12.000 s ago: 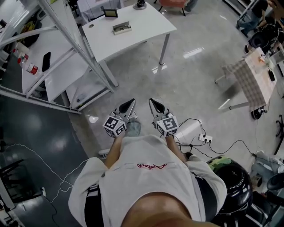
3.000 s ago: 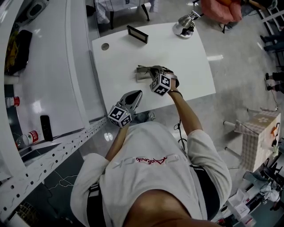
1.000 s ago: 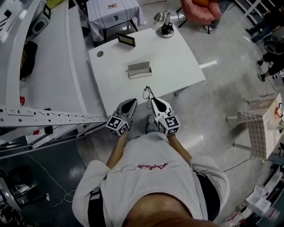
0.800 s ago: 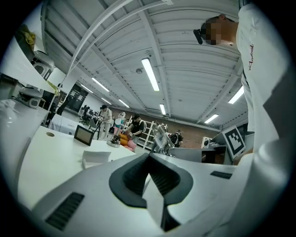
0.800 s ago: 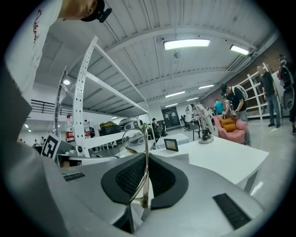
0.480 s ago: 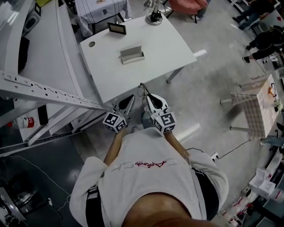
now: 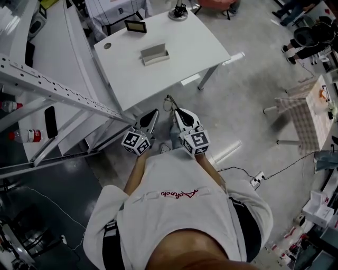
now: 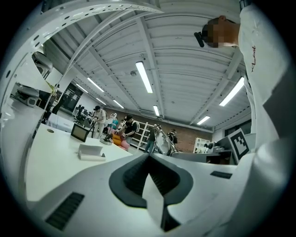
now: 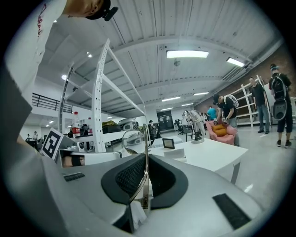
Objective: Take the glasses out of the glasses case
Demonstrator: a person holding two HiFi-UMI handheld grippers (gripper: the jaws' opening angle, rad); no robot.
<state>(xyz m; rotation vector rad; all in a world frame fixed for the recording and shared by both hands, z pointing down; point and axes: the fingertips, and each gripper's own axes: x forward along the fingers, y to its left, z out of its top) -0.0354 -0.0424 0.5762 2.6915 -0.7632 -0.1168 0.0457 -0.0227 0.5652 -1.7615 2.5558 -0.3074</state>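
The grey glasses case [image 7: 155,54] lies open on the white table [image 7: 174,68], well ahead of both grippers. My right gripper [image 7: 176,111] is shut on a temple of the thin-framed glasses [image 7: 169,101], which stick up out of its jaws over the floor. In the right gripper view the glasses [image 9: 134,139] rise from between the pads of the gripper [image 9: 145,159], with the case [image 9: 175,152] far off. My left gripper [image 7: 153,113] hangs beside it, shut and empty. In the left gripper view its jaws [image 8: 149,156] meet; the glasses [image 8: 162,141] and case [image 8: 91,152] show beyond.
A small black frame [image 7: 135,26] and a lamp [image 7: 178,11] stand at the table's far edge. A white metal rack [image 7: 53,84] with a phone [image 7: 51,122] and a bottle [image 7: 24,136] runs along the left. A power strip [image 7: 257,179] and cables lie on the floor at right.
Both grippers have drawn back from the table together with the person, the right one keeping the glasses. The table and case now lie farther ahead.
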